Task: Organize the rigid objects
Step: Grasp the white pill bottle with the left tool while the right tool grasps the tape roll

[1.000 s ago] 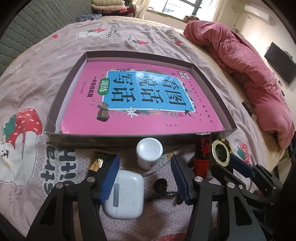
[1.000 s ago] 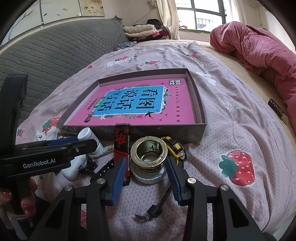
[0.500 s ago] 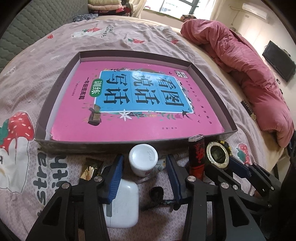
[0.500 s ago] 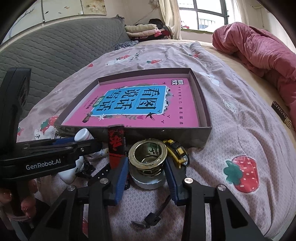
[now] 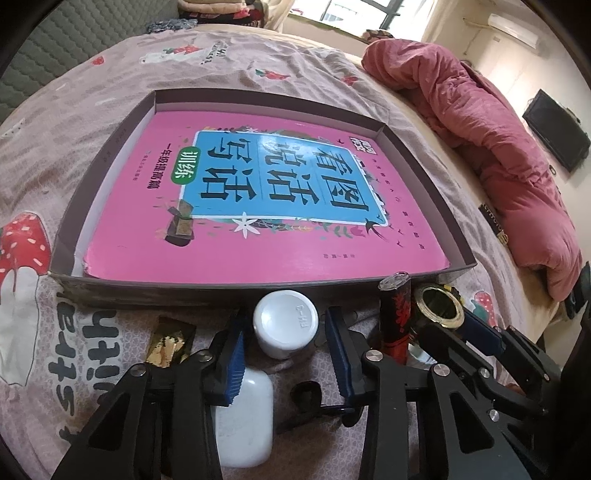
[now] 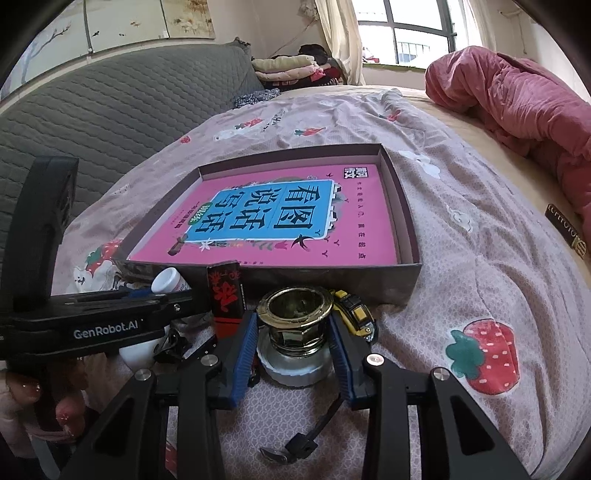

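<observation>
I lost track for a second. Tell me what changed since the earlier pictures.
Both grippers' jaws are closing: the left gripper around the white bottle, the right gripper around the brass ring. Neither visibly grips yet. The box, pink book and white case stayed put.

Left tool and right tool angled downward, jaws closing, seemingly not yet gripping.

Bed w/ strawberry-print sheet, pink quilt bunched at far side. Grey quilted headboard left. Daylit window behind. TV on wall.
</observation>
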Action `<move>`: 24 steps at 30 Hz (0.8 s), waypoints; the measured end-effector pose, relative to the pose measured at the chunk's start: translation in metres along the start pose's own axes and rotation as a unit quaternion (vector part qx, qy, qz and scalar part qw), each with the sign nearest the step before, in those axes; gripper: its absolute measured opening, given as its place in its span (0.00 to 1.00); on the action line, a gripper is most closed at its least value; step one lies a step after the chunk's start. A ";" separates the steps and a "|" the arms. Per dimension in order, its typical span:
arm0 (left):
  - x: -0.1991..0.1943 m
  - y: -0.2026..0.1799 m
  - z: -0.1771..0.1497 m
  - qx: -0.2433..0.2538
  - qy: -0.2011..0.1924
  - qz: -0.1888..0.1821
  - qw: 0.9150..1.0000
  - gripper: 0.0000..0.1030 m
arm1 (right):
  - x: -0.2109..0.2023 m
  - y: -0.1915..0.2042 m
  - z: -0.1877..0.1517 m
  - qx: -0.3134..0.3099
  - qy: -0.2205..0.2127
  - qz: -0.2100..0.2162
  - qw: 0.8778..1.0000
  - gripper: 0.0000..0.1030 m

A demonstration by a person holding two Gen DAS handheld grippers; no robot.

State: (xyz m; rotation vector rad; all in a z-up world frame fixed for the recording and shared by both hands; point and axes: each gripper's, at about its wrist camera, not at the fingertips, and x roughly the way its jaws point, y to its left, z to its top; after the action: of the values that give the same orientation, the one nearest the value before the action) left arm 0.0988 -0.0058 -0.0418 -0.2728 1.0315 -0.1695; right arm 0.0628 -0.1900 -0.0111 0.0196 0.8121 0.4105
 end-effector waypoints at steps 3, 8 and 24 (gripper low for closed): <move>0.002 -0.002 0.000 0.002 -0.001 0.001 1.000 0.32 | -0.002 0.000 0.000 -0.002 -0.003 -0.001 1.000 0.37; 0.001 0.001 -0.001 -0.001 -0.004 -0.006 1.000 0.27 | -0.004 0.000 0.000 -0.002 -0.006 -0.003 1.000 0.37; -0.033 -0.004 -0.006 0.022 -0.044 -0.020 0.999 0.27 | -0.019 0.006 0.002 -0.013 -0.028 -0.003 1.000 0.36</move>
State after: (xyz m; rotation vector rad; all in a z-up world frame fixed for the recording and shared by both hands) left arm 0.0768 -0.0017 -0.0161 -0.2596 0.9349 -0.2147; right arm 0.0502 -0.1914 0.0045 0.0042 0.7520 0.4136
